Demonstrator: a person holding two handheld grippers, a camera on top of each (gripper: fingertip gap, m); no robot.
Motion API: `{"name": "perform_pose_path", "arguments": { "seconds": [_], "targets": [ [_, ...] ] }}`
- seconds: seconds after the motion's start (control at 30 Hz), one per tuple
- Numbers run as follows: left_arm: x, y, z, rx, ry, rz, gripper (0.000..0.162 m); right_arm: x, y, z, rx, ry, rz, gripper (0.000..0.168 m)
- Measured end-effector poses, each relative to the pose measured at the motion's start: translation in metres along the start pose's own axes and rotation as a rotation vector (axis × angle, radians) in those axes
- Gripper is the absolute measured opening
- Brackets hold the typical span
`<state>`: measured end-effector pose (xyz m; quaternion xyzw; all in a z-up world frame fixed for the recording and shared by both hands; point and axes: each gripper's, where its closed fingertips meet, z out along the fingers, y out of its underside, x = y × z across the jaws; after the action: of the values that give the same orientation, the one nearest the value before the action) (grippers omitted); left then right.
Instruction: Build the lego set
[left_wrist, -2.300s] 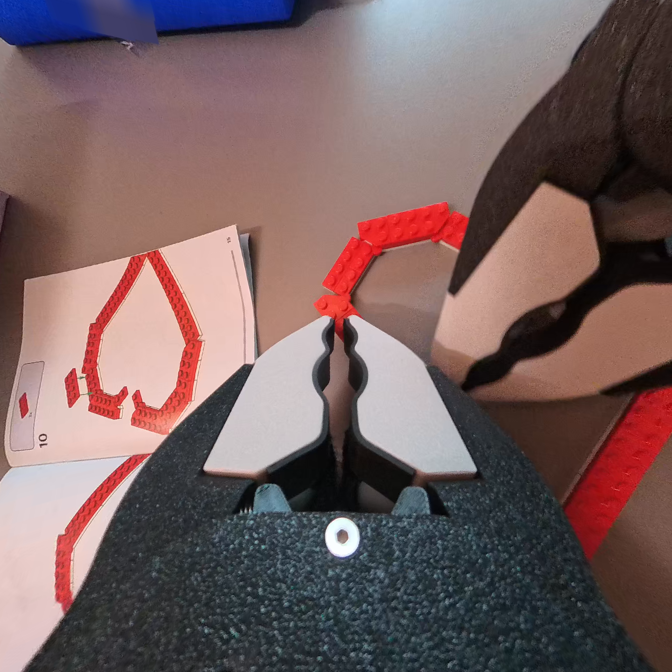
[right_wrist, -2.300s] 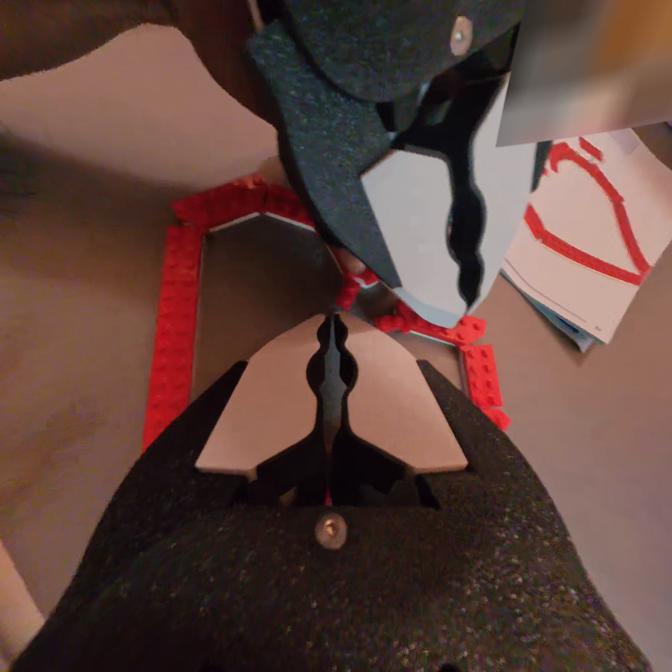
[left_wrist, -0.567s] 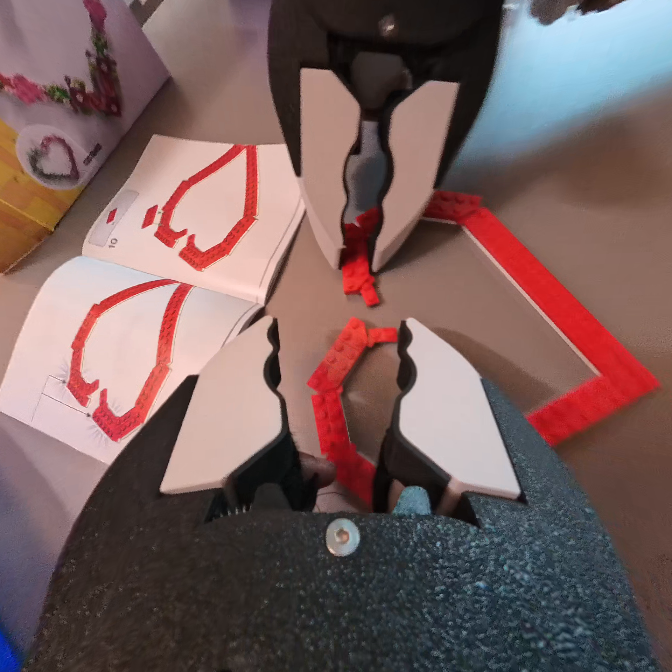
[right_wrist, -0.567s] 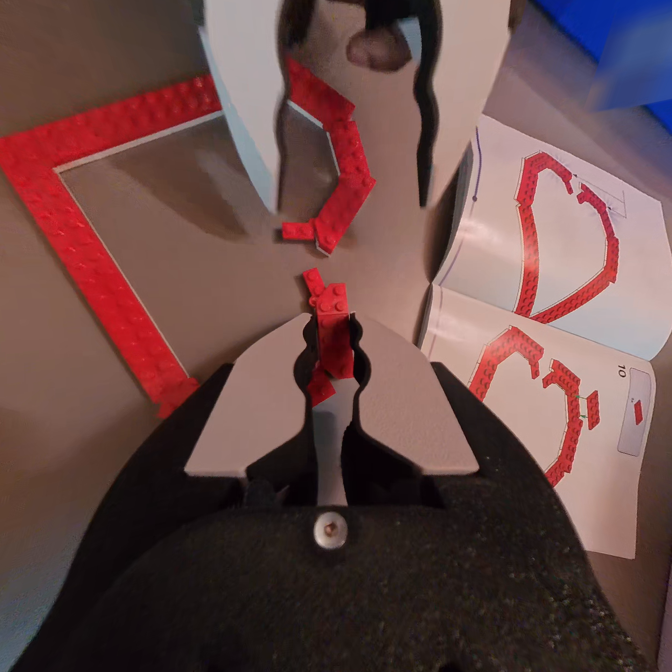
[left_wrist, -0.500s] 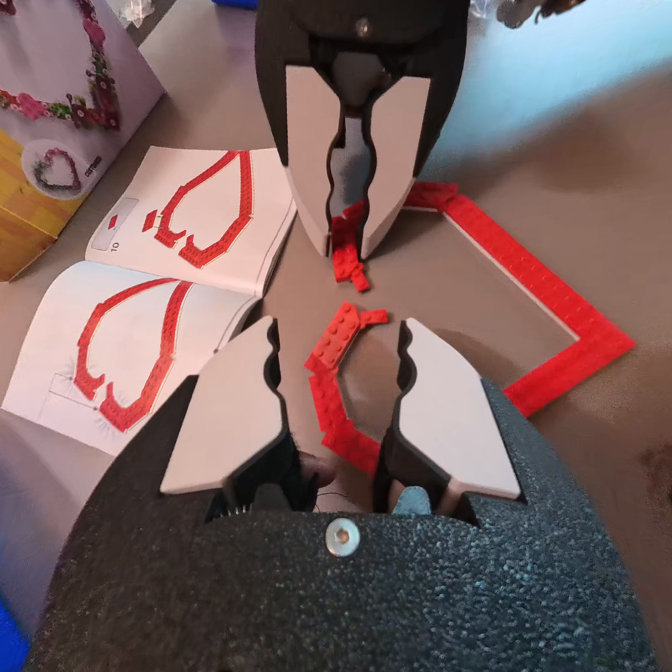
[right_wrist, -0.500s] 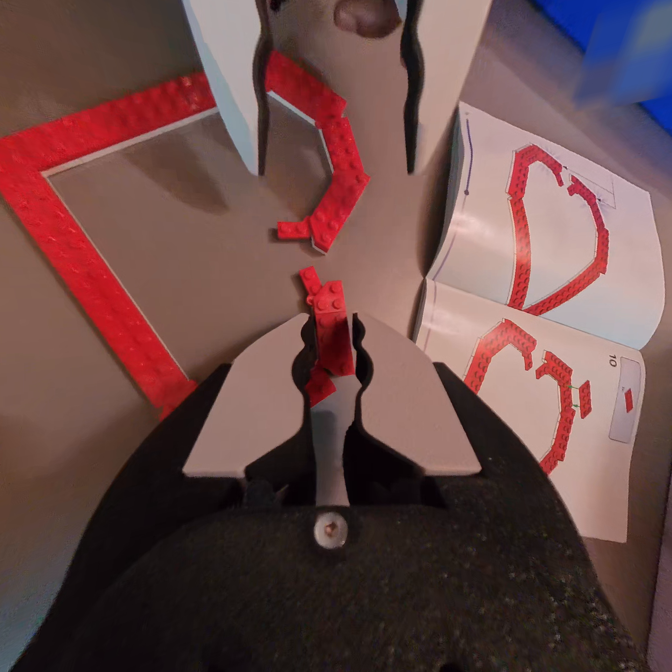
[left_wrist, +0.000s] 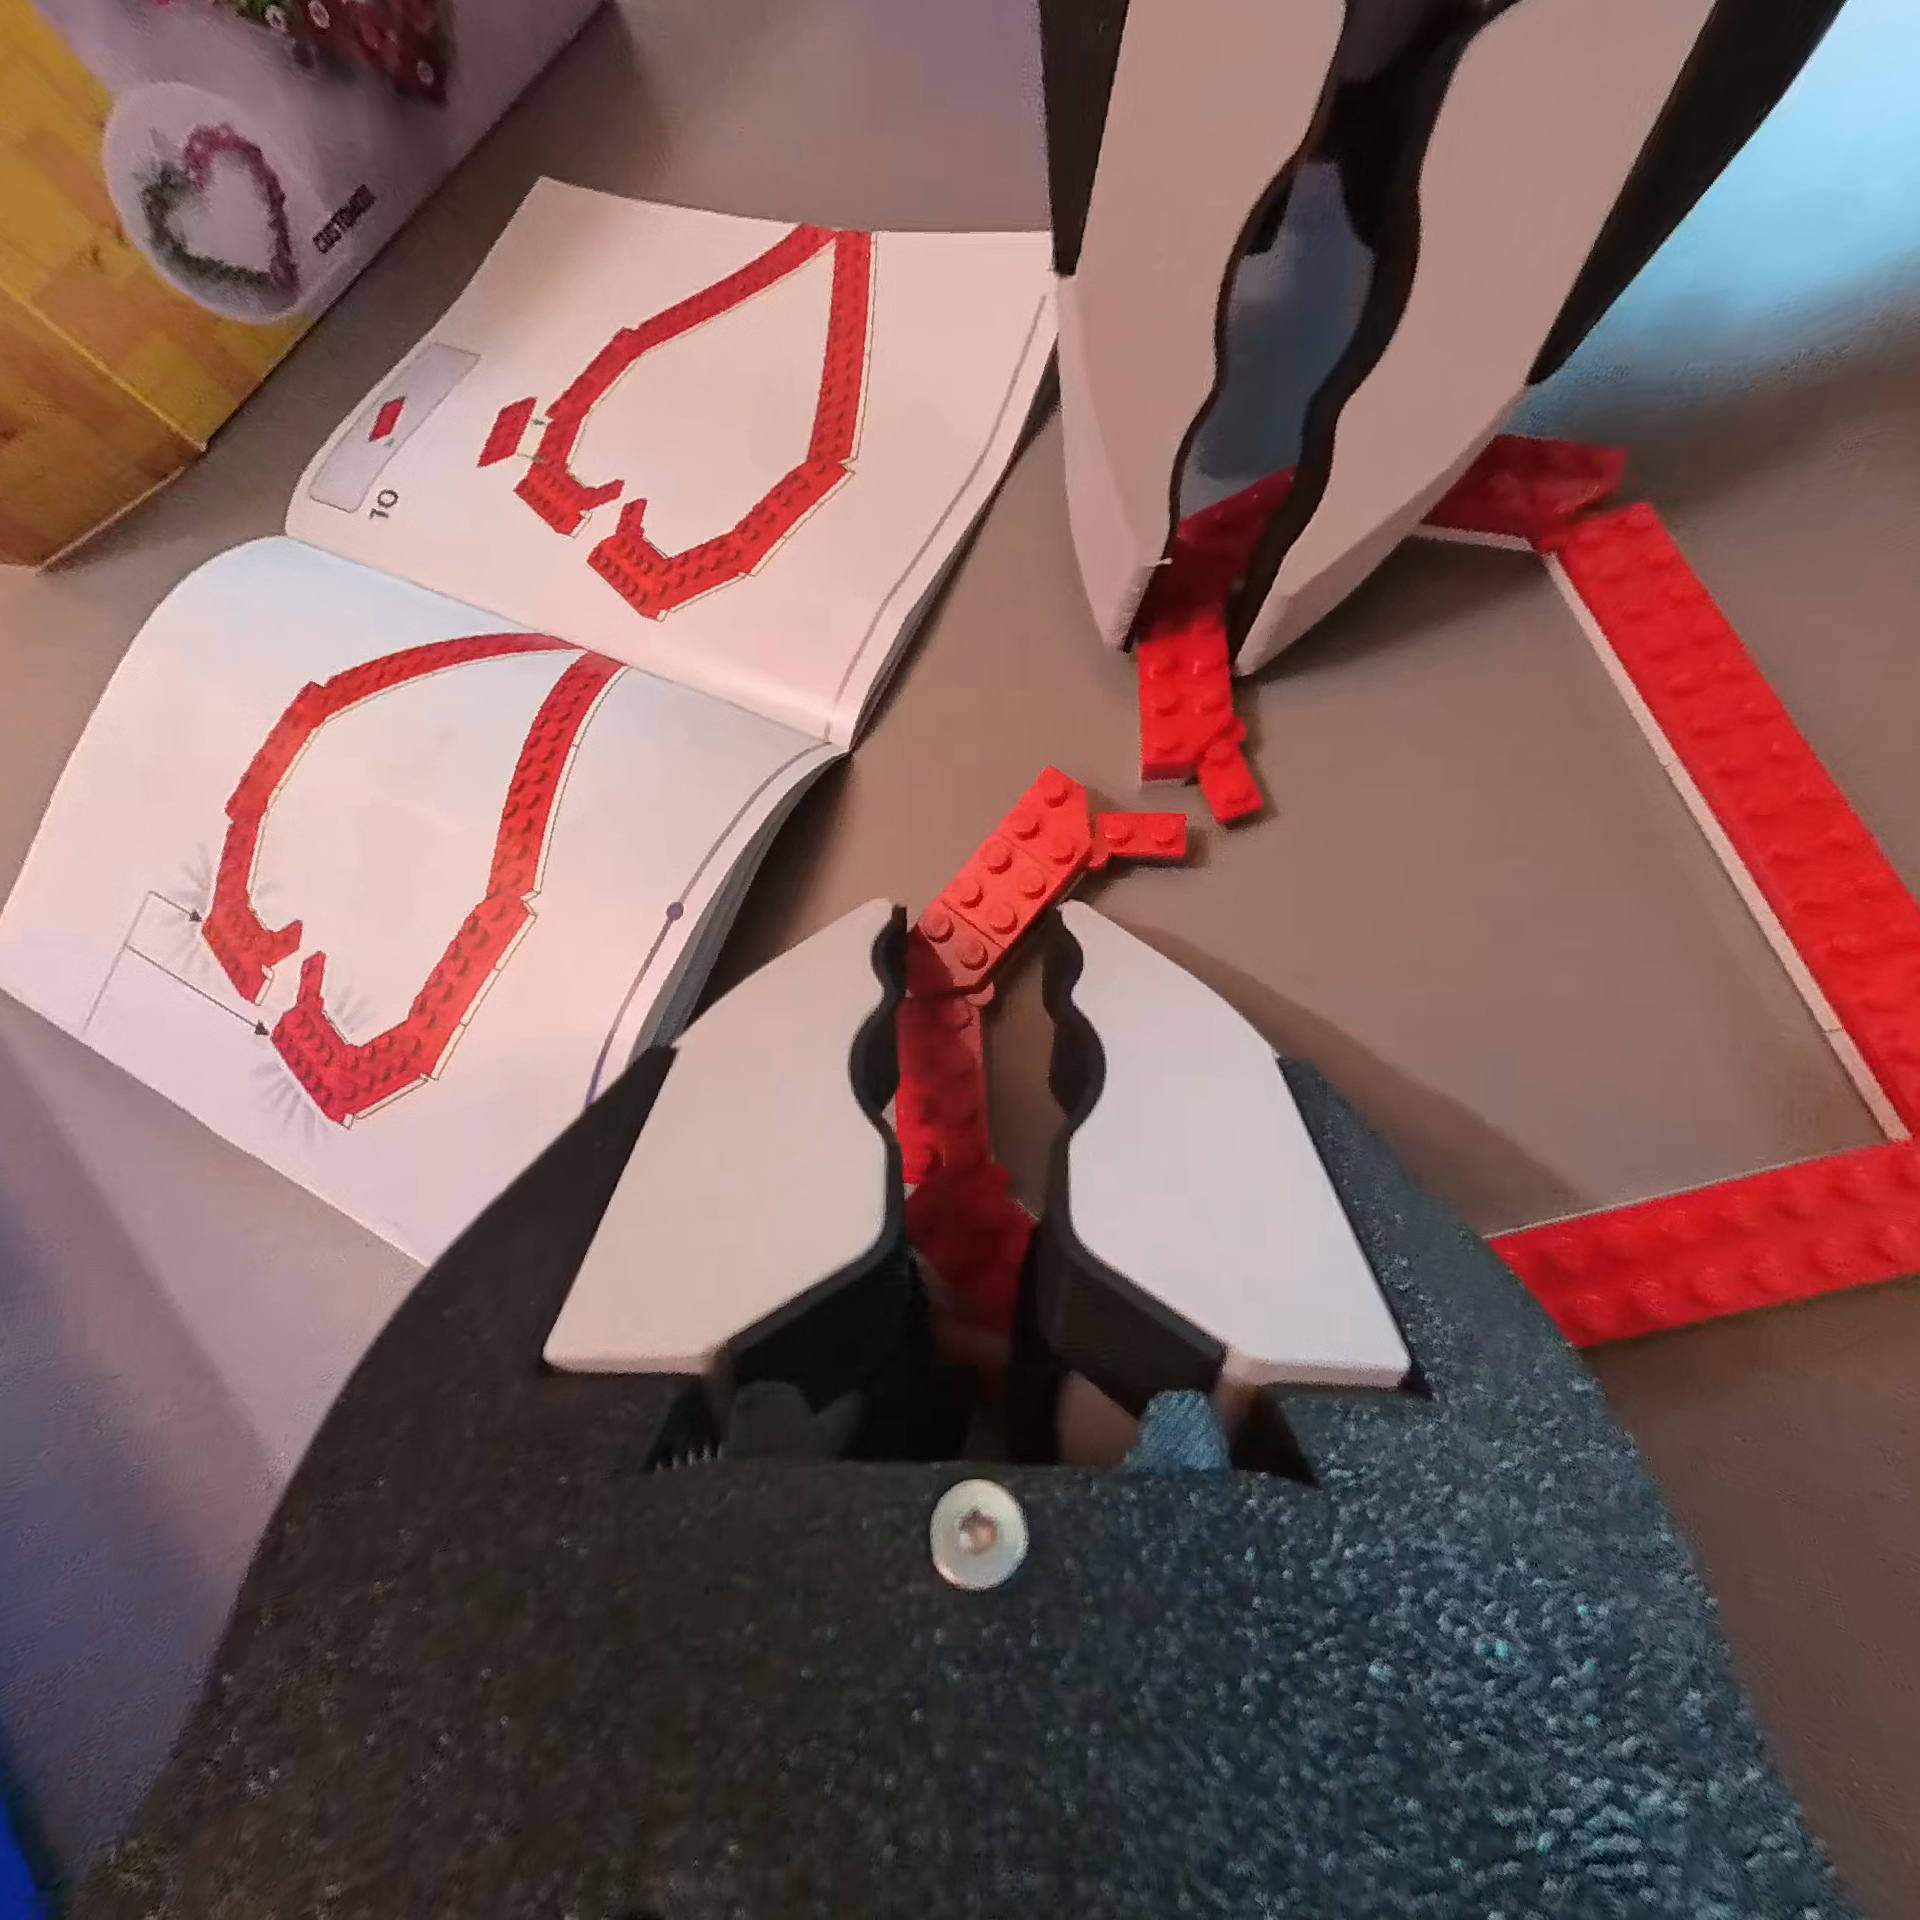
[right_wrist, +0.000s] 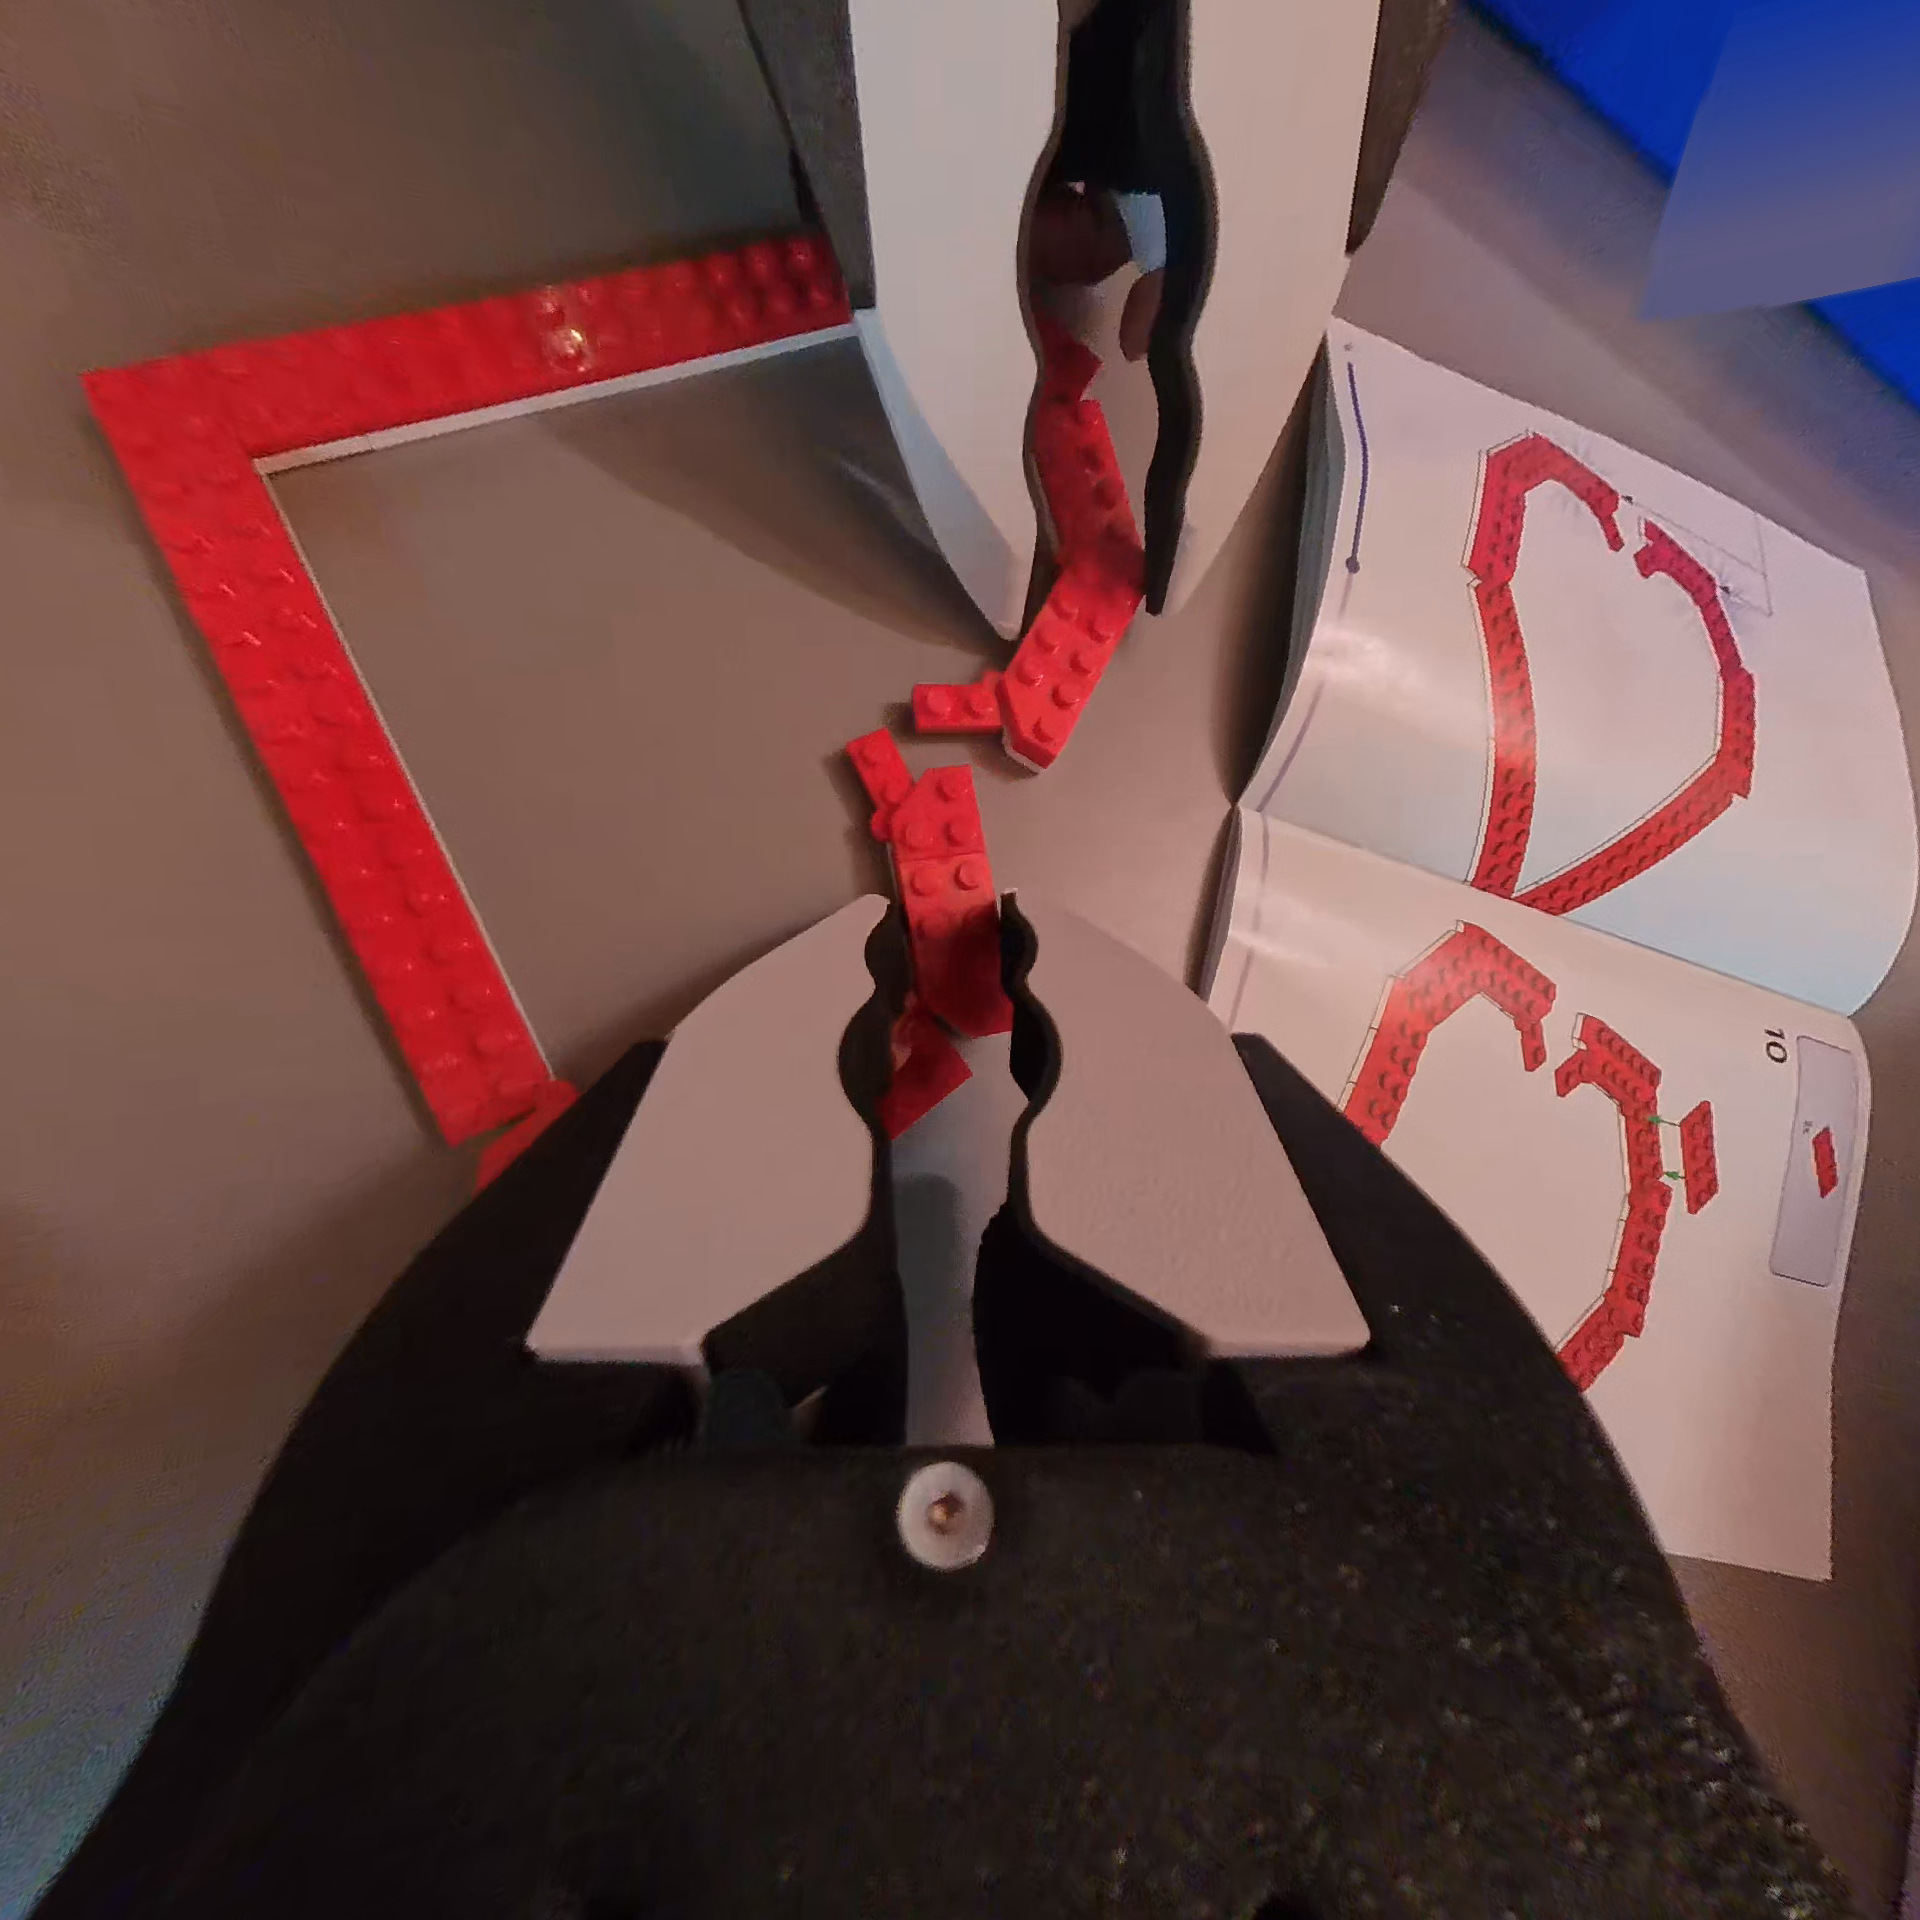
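On the grey-brown table (left_wrist: 1455, 987), a red lego frame (left_wrist: 1756, 727) lies flat: thin studded plates joined into an open heart outline, long straight sides meeting at a square corner (right_wrist: 177, 416), two curved ends nearly meeting in the middle. Left gripper (left_wrist: 977, 935): pale matte fingers with wavy black inner edges, body speckled black and grainy; its jaws sit narrowly apart around one curved end (left_wrist: 1013, 883), and I cannot tell whether they pinch it or only flank it. Right gripper (right_wrist: 945, 914): same build, clenched on the other curved end (right_wrist: 940, 831), plates wedged between the tips. In the left wrist view the right gripper (left_wrist: 1184, 644) stands steep over its end piece (left_wrist: 1190, 707); small narrow plates stick out from both end tips, close but apart. Open booklet (left_wrist: 582, 623) just beside the frame, glossy white pages with red heart diagrams; a cardboard box (left_wrist: 156, 260) beyond it, blurred. Blue object (right_wrist: 1849, 156) at the far edge in the right wrist view. Versus half a second ago: left jaws were wide open over their end, now drawn in close around it; right grip unchanged; both cameras sit nearer the gap.
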<state>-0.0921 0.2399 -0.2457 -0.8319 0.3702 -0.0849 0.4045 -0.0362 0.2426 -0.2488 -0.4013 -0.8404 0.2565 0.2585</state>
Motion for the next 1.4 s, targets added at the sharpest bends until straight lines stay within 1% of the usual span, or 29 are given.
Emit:
{"name": "perform_pose_path", "arguments": {
  "seconds": [0.13,0.23,0.33,0.4,0.47,0.53,0.63,0.7,0.9,0.93,0.97,1.03,1.2,1.3,1.4],
  "targets": [
    [0.006,0.0,-0.001,0.01,0.022,0.082,0.026,0.003,0.001,0.0,-0.006,0.03,0.026,0.018],
    [0.012,0.0,-0.003,0.013,0.071,0.07,0.032,0.003,0.0,0.0,0.002,0.048,0.025,0.018],
    [0.011,0.001,-0.003,0.014,0.073,0.063,0.034,0.004,0.001,0.0,-0.001,0.064,0.037,0.019],
    [0.013,0.0,-0.006,0.02,0.083,0.081,0.039,0.009,0.002,-0.003,-0.018,0.111,0.051,0.029],
    [0.01,-0.005,-0.014,0.056,0.08,0.088,0.039,0.013,0.005,-0.01,-0.024,0.152,0.111,0.035],
    [0.005,-0.007,-0.021,0.072,0.079,0.096,0.039,0.011,0.003,-0.016,0.013,0.164,0.171,0.035],
    [0.001,0.0,-0.017,0.007,0.117,0.167,0.04,0.009,0.004,-0.014,0.029,0.179,0.178,0.037],
    [0.004,-0.001,-0.009,-0.005,0.157,0.231,0.038,0.007,0.005,-0.008,0.015,0.159,0.173,0.038],
    [0.017,-0.003,0.001,-0.059,0.273,0.408,0.026,0.006,-0.003,0.002,-0.027,0.061,0.103,0.033],
    [0.02,-0.004,0.001,-0.063,0.296,0.425,0.022,0.006,-0.002,0.003,-0.041,0.04,0.092,0.03],
    [0.02,-0.004,0.002,-0.066,0.309,0.436,0.019,0.005,-0.002,0.003,-0.053,0.014,0.077,0.024],
    [0.02,-0.004,0.002,-0.072,0.348,0.435,0.017,0.003,-0.002,0.003,-0.052,-0.03,0.044,0.018],
    [0.026,-0.003,-0.001,-0.051,0.464,0.414,0.017,0.001,-0.003,0.004,-0.022,-0.1,-0.03,0.018],
    [0.026,-0.003,-0.001,-0.063,0.478,0.411,0.017,0.0,-0.003,0.004,-0.03,-0.135,-0.084,0.017],
    [0.022,-0.001,0.002,-0.081,0.453,0.373,0.017,-0.004,-0.004,0.004,-0.038,-0.174,-0.127,0.017]
  ]
}}
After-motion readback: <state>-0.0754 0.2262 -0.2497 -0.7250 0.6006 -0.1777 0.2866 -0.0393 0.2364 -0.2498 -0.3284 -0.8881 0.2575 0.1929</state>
